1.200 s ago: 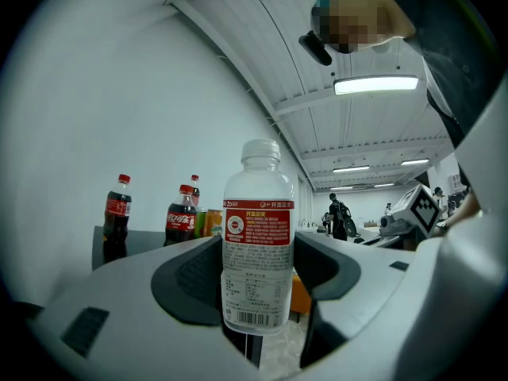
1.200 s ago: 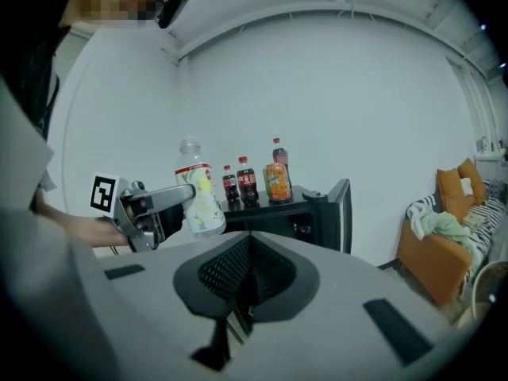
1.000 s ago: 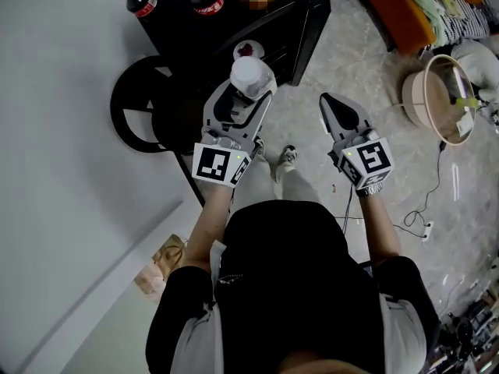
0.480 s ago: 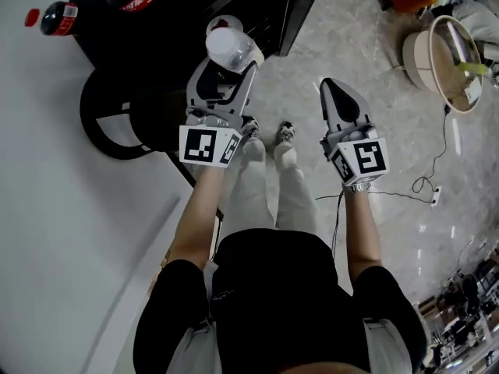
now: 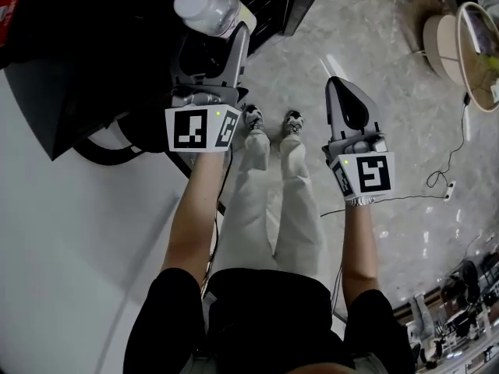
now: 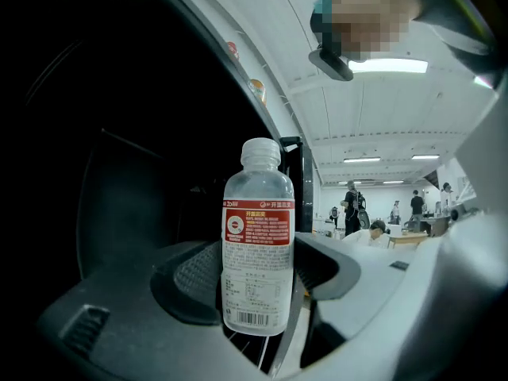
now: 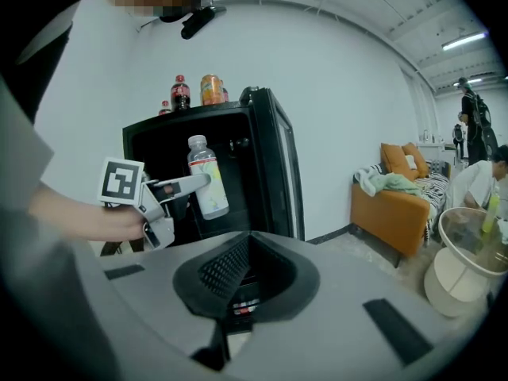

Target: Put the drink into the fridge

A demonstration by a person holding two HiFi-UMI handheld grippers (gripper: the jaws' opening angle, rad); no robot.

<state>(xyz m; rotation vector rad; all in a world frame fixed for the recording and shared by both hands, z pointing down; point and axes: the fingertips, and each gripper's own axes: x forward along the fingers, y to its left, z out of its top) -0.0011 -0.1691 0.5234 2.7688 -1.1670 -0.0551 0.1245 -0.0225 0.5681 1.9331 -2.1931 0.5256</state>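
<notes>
— Head view?
— The left gripper (image 5: 210,49) pinches the drink bottle (image 5: 203,8) over the black fridge (image 5: 86,45). The right gripper (image 5: 337,92) is empty, its jaws pressed together.
— Left gripper view?
— Red-labelled bottle clamped between the jaws, with the dark fridge interior behind.
— Right gripper view?
— Closed jaws; the bottle is at the fridge's open front.

Open fridge cavity (image 6: 119,181) ahead of the held bottle (image 6: 258,244), fridge door (image 6: 306,189) edge close on its right

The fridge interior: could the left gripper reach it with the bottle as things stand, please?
Probably yes: the fridge door stands open and the left gripper holds the bottle before the opening, nothing between.
</notes>
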